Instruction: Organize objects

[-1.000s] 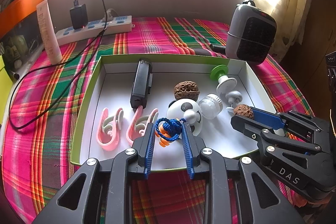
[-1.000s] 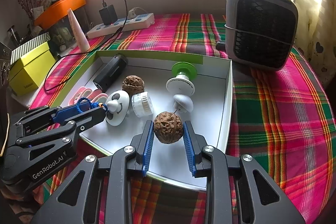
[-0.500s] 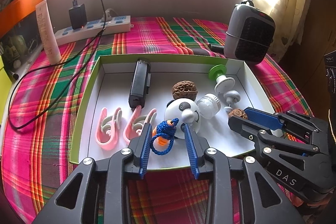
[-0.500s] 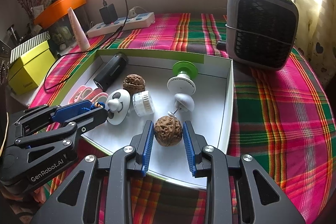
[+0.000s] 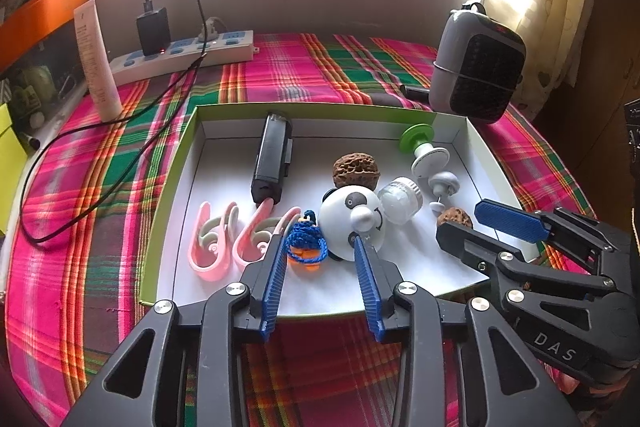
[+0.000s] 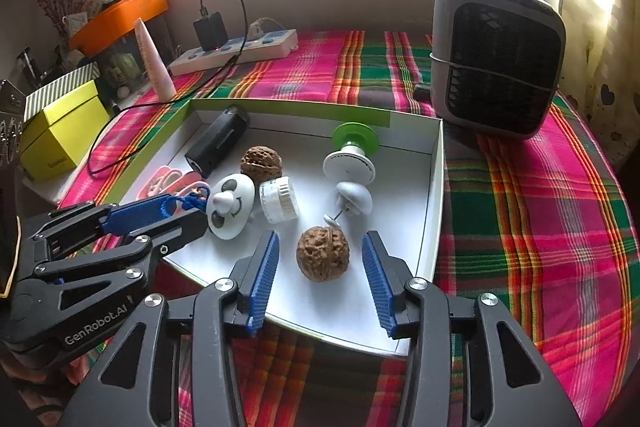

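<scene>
A white tray with a green rim (image 5: 168,195) lies on the plaid cloth. My left gripper (image 5: 318,247) hangs over its near edge with its jaws opening. A blue knotted cord on an orange piece (image 5: 306,243) lies on the tray floor between them, no longer pinched. My right gripper (image 6: 320,247) is also opening. A brown walnut (image 6: 323,253) rests in the tray between its pads, with a gap on each side. Each gripper shows in the other's view: the right gripper (image 5: 460,221) and the left gripper (image 6: 188,209).
The tray also holds a panda toy (image 5: 352,223), a second walnut (image 5: 355,171), a black device (image 5: 272,159), pink clips (image 5: 212,243), a small white jar (image 5: 400,195) and a green-topped white piece (image 5: 424,151). A heater (image 6: 496,55), a power strip (image 5: 180,55) and a yellow box (image 6: 60,131) surround it.
The left jaws have parted and the blue cord has dropped from their tips onto the tray. The right jaws have spread off the walnut, which now sits free.
</scene>
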The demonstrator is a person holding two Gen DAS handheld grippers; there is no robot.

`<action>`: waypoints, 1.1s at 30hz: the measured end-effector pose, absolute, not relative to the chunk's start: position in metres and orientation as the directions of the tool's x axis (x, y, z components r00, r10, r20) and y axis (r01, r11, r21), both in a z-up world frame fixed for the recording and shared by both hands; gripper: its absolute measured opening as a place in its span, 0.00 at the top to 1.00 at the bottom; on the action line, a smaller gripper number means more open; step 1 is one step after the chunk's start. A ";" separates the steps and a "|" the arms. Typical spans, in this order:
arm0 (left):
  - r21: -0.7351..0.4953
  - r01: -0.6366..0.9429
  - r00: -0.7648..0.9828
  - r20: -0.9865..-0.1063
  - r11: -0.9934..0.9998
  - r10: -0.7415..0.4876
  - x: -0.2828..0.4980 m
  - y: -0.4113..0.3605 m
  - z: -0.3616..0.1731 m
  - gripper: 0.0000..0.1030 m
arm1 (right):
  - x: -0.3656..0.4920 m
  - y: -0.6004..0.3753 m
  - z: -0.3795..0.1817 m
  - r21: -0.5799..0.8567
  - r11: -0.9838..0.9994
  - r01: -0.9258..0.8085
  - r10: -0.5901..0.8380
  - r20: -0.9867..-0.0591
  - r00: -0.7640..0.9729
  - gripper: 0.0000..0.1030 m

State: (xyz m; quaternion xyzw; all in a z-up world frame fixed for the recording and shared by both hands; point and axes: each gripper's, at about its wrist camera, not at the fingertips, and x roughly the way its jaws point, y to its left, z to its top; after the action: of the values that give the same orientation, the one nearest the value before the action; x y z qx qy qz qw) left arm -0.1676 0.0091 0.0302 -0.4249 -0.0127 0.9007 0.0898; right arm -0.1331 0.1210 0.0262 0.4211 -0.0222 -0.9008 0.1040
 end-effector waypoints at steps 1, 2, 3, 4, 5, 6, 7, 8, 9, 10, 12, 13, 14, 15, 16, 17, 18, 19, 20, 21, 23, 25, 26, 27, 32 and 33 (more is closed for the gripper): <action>-0.102 -0.150 -0.623 -0.762 -0.983 0.175 -0.167 0.009 0.031 0.67 | -0.133 0.121 0.026 0.127 -0.978 0.168 -0.205 -0.754 -0.624 0.57; -0.104 -0.150 -0.624 -0.762 -0.983 0.175 -0.166 0.008 0.031 0.67 | -0.133 0.121 0.026 0.126 -0.978 0.167 -0.203 -0.756 -0.623 0.57; -0.102 -0.148 -0.625 -0.761 -0.984 0.173 -0.166 0.008 0.031 0.67 | -0.132 0.121 0.027 0.125 -0.978 0.165 -0.201 -0.756 -0.622 0.57; -0.104 -0.147 -0.626 -0.761 -0.984 0.173 -0.166 0.007 0.031 0.67 | -0.132 0.121 0.027 0.125 -0.979 0.163 -0.200 -0.756 -0.623 0.57; -0.106 -0.147 -0.626 -0.760 -0.983 0.175 -0.166 0.007 0.031 0.67 | -0.132 0.122 0.027 0.125 -0.979 0.162 -0.200 -0.756 -0.623 0.57; -0.105 -0.146 -0.626 -0.760 -0.984 0.174 -0.165 0.007 0.032 0.67 | -0.131 0.122 0.028 0.127 -0.979 0.160 -0.200 -0.755 -0.625 0.57; -0.103 -0.144 -0.627 -0.760 -0.984 0.171 -0.165 0.007 0.032 0.67 | -0.131 0.122 0.029 0.127 -0.979 0.159 -0.199 -0.754 -0.626 0.57; -0.098 -0.144 -0.629 -0.759 -0.985 0.167 -0.163 0.008 0.033 0.67 | -0.130 0.122 0.029 0.127 -0.979 0.159 -0.199 -0.753 -0.628 0.57; -0.097 -0.143 -0.630 -0.758 -0.985 0.166 -0.163 0.007 0.033 0.67 | -0.130 0.123 0.029 0.127 -0.979 0.159 -0.200 -0.751 -0.629 0.57; -0.095 -0.141 -0.632 -0.757 -0.985 0.164 -0.162 0.006 0.033 0.67 | -0.129 0.122 0.029 0.127 -0.979 0.160 -0.200 -0.750 -0.630 0.57; -0.090 -0.140 -0.635 -0.756 -0.986 0.159 -0.161 0.005 0.034 0.67 | -0.129 0.122 0.030 0.127 -0.979 0.158 -0.200 -0.748 -0.633 0.57; -0.091 -0.139 -0.636 -0.755 -0.986 0.160 -0.161 0.004 0.034 0.67 | -0.128 0.122 0.031 0.129 -0.979 0.159 -0.201 -0.747 -0.634 0.57; -0.093 -0.139 -0.636 -0.755 -0.986 0.161 -0.161 0.003 0.034 0.67 | -0.128 0.122 0.031 0.129 -0.979 0.160 -0.202 -0.747 -0.634 0.57; -0.093 -0.139 -0.637 -0.754 -0.986 0.161 -0.161 0.003 0.035 0.67 | -0.127 0.121 0.031 0.127 -0.979 0.161 -0.201 -0.746 -0.634 0.57; -0.092 -0.137 -0.639 -0.753 -0.986 0.159 -0.160 0.002 0.035 0.67 | -0.126 0.121 0.031 0.126 -0.979 0.162 -0.201 -0.746 -0.636 0.57; -0.093 -0.136 -0.640 -0.751 -0.986 0.160 -0.159 0.002 0.036 0.67 | -0.126 0.120 0.032 0.124 -0.979 0.162 -0.200 -0.745 -0.636 0.57; -0.093 -0.136 -0.641 -0.751 -0.986 0.160 -0.159 0.001 0.037 0.67 | -0.125 0.120 0.032 0.125 -0.978 0.167 -0.204 -0.743 -0.637 0.57; -0.092 -0.135 -0.642 -0.750 -0.986 0.158 -0.159 0.001 0.037 0.67 | -0.124 0.120 0.033 0.126 -0.978 0.166 -0.204 -0.742 -0.639 0.57; -0.091 -0.134 -0.644 -0.749 -0.987 0.157 -0.158 0.001 0.038 0.67 | -0.123 0.120 0.033 0.127 -0.978 0.165 -0.204 -0.740 -0.641 0.57; -0.091 -0.136 -0.646 -0.747 -0.987 0.158 -0.157 0.000 0.039 0.67 | -0.122 0.120 0.034 0.127 -0.978 0.166 -0.205 -0.737 -0.644 0.57; -0.091 -0.135 -0.649 -0.745 -0.987 0.157 -0.154 0.000 0.041 0.66 | -0.120 0.120 0.036 0.125 -0.978 0.166 -0.204 -0.734 -0.648 0.57; -0.090 -0.134 -0.652 -0.742 -0.987 0.156 -0.152 -0.001 0.042 0.64 | -0.118 0.121 0.038 0.124 -0.978 0.165 -0.203 -0.730 -0.653 0.57; -0.091 -0.131 -0.653 -0.741 -0.987 0.155 -0.151 -0.002 0.043 0.64 | -0.116 0.121 0.039 0.124 -0.979 0.163 -0.202 -0.727 -0.656 0.57; -0.091 -0.129 -0.655 -0.740 -0.987 0.154 -0.150 -0.003 0.044 0.64 | -0.115 0.122 0.040 0.125 -0.979 0.161 -0.201 -0.726 -0.658 0.57; -0.093 -0.116 -0.667 -0.731 -0.989 0.147 -0.144 -0.010 0.049 0.64 | -0.109 0.128 0.044 0.123 -0.982 0.146 -0.189 -0.719 -0.669 0.57; -0.091 -0.111 -0.667 -0.731 -0.990 0.142 -0.143 -0.012 0.049 0.64 | -0.109 0.129 0.045 0.124 -0.982 0.143 -0.188 -0.717 -0.671 0.57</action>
State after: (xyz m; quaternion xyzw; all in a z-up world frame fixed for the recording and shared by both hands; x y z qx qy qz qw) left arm -0.1428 -0.0119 0.0493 -0.4020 -0.0192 0.9128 0.0692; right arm -0.1088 0.1292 0.0449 0.3954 -0.0287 -0.9136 0.0905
